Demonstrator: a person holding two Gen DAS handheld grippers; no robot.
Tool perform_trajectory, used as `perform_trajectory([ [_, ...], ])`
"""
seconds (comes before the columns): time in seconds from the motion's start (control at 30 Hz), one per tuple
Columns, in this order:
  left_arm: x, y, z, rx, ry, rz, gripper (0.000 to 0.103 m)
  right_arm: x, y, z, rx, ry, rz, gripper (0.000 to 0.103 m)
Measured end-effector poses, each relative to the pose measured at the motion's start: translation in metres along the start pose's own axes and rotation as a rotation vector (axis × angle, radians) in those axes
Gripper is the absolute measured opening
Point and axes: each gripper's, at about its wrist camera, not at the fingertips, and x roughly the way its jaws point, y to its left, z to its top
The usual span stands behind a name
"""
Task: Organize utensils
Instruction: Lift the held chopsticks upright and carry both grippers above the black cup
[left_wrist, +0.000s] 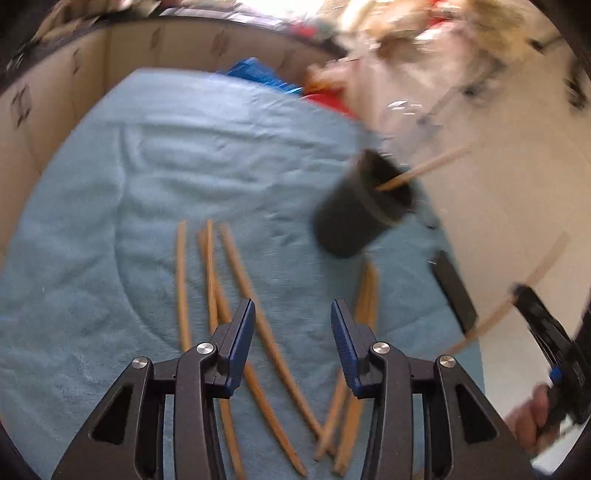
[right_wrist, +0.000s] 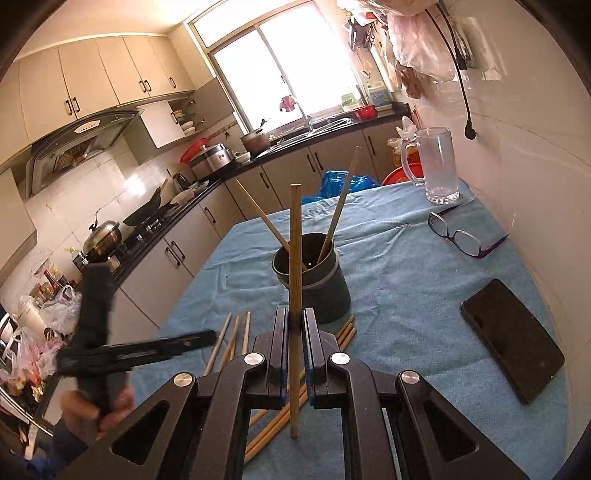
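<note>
Wooden chopstick (right_wrist: 294, 295) stands upright, pinched between the closed pads of the right gripper (right_wrist: 294, 332), just in front of the dark cup (right_wrist: 325, 291) holding two more; loose chopsticks (left_wrist: 240, 295) lie on the blue cloth (left_wrist: 129, 184); the left gripper (left_wrist: 293, 332) hovers over them, jaws apart and empty; a phone (right_wrist: 513, 339) and glasses (right_wrist: 461, 232) lie nearby.
</note>
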Motion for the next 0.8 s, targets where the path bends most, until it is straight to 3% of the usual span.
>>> perform_trajectory([
  [0.23,0.009,0.03,0.004,-0.077,0.036,0.045,0.039,0.001,-0.01,0.0,0.024,0.007,0.009,0.008],
  [0.4,0.01,0.036,0.003,-0.076,0.045,0.086,0.035,0.002,-0.016,0.001,0.037,0.011,0.016,0.008],
  [0.5,0.014,0.038,0.002,-0.073,0.051,0.122,0.028,0.002,-0.018,0.0,0.041,0.011,0.02,0.008],
  [0.63,0.019,0.048,0.006,-0.08,0.044,0.183,0.027,0.002,-0.019,0.001,0.046,0.012,0.02,0.008],
  [0.8,0.032,0.057,0.014,-0.073,0.058,0.203,0.026,0.004,-0.02,-0.001,0.046,0.016,0.015,0.008],
])
